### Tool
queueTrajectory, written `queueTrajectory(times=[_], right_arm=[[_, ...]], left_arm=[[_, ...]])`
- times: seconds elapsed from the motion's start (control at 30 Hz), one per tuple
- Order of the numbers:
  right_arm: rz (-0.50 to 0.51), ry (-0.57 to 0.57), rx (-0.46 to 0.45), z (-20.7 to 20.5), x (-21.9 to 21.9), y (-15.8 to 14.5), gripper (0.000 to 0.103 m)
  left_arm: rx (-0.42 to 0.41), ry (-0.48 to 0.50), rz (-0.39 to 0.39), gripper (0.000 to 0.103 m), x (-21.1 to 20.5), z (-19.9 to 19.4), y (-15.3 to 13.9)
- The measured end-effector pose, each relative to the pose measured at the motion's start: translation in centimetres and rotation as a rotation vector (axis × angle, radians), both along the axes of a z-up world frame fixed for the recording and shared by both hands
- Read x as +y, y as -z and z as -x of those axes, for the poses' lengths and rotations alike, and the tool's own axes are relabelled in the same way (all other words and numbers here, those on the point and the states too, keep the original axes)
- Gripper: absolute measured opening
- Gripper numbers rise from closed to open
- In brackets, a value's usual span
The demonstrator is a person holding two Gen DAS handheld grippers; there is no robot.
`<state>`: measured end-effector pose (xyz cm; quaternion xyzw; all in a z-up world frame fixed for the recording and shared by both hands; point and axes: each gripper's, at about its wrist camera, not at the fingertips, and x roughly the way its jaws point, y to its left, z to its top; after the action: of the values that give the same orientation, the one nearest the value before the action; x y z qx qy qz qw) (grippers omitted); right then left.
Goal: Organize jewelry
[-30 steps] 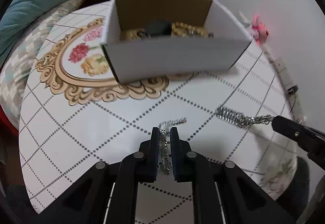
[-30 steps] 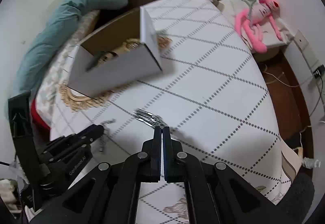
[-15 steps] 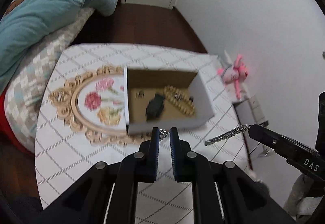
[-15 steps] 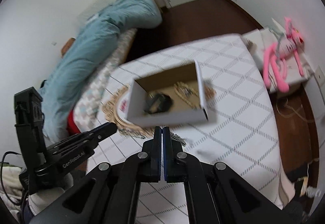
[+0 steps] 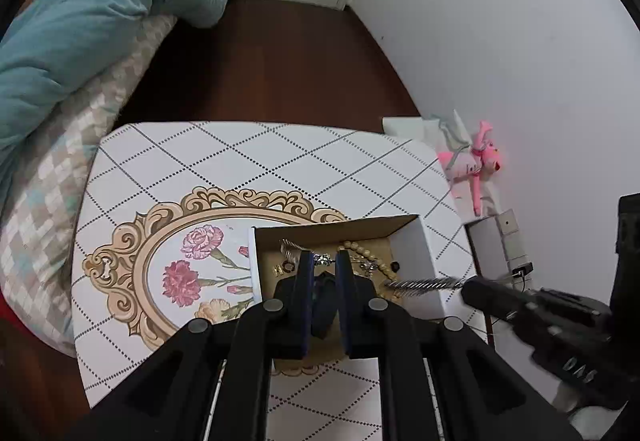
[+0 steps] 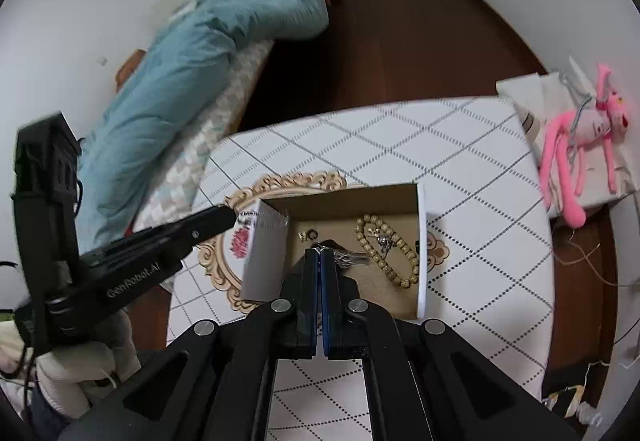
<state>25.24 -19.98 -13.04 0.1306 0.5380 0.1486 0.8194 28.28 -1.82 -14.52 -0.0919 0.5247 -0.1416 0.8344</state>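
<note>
Both claws hang over the open cardboard box [image 6: 420, 241], so the step in hand looks like the drop-off of two chains. Nearest in its own view, the right claw [image 6: 320, 253] has its fingers pressed together on one end of a thick silver chain [image 6: 350, 257], whose free part trails over the middle of the box. The left claw [image 5: 320, 261] is almost closed, with only a narrow gap, and pinches a thin silver chain [image 5: 323, 260] above the box's left half. Below lie a bead bracelet [image 6: 388, 251] toward the right wall and small rings [image 6: 310, 234] near the far wall. The box sits at the middle of the desk [image 6: 480, 169], partly over the flower picture [image 5: 188, 273]. Next, each claw needs to lower a little and part, so that the chains fall inside clear of the walls.
</note>
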Motion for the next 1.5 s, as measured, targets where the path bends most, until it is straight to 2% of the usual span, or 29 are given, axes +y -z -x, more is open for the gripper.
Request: queueTrajectory(times=[0.2,0.27,0.33,0.37,0.4,0.43,0.47,0.5,0.57,0.63,0.67,0.7,0.8,0.87,1.13,1.27,1.5], right_arm=[[0.051,-0.047,0.121,-2.0,1.3,4.2,0.002],[0.074,-0.048,0.146,-2.3,1.4,5.1,0.002],[0.096,-0.046,0.156,-2.5,1.4,5.6,0.003],[0.118,-0.040,0.153,-2.6,1.3,5.6,0.007],[0.153,-0.032,0.139,-2.5,1.2,5.5,0.016],[0.181,-0.021,0.127,-2.4,1.0,5.5,0.024],[0.203,-0.015,0.119,-2.3,0.8,5.4,0.043],[0.236,-0.004,0.102,-2.1,0.6,5.3,0.059],[0.295,0.013,0.081,-1.7,0.2,5.1,0.067],[0.354,0.030,0.059,-1.1,-0.1,5.0,0.076],[0.386,0.040,0.049,-0.7,-0.2,5.0,0.089],[0.408,0.046,0.042,-0.5,-0.3,5.0,0.097],[0.449,0.054,0.033,0.4,-0.6,5.3,0.099],[0.457,0.065,0.039,0.7,-0.8,5.9,0.103],[0.474,0.111,0.027,1.8,-1.0,6.2,0.103],[0.465,0.132,-0.002,2.8,-1.1,4.7,0.103],[0.449,0.175,-0.094,6.0,-1.1,0.0,0.103]], left_arm=[[0.083,-0.044,-0.082,0.011,0.1,-1.6,2.1],[0.107,-0.060,-0.088,0.014,0.3,-1.8,2.7],[0.131,-0.084,-0.107,0.027,0.7,-1.8,3.3],[0.127,-0.090,-0.117,0.044,0.7,-1.8,3.4],[0.120,-0.099,-0.135,0.064,0.8,-1.6,3.5],[0.112,-0.112,-0.162,0.072,0.9,-1.4,3.5],[0.101,-0.121,-0.186,0.077,1.0,-1.2,3.6],[0.087,-0.126,-0.202,0.077,1.0,-0.9,3.7],[0.073,-0.135,-0.223,0.077,1.1,-0.2,3.9],[0.059,-0.144,-0.246,0.089,1.2,0.8,4.2],[0.055,-0.146,-0.254,0.099,1.2,1.0,4.3],[0.051,-0.149,-0.259,0.102,1.3,1.4,4.4],[0.038,-0.159,-0.283,0.102,1.1,2.4,4.5],[0.031,-0.160,-0.290,0.102,0.9,3.0,4.6],[0.018,-0.174,-0.292,0.102,0.5,4.8,4.1],[-0.010,-0.187,-0.294,0.102,0.6,5.8,2.5],[-0.078,-0.207,-0.298,0.102,0.8,8.8,-1.5]])
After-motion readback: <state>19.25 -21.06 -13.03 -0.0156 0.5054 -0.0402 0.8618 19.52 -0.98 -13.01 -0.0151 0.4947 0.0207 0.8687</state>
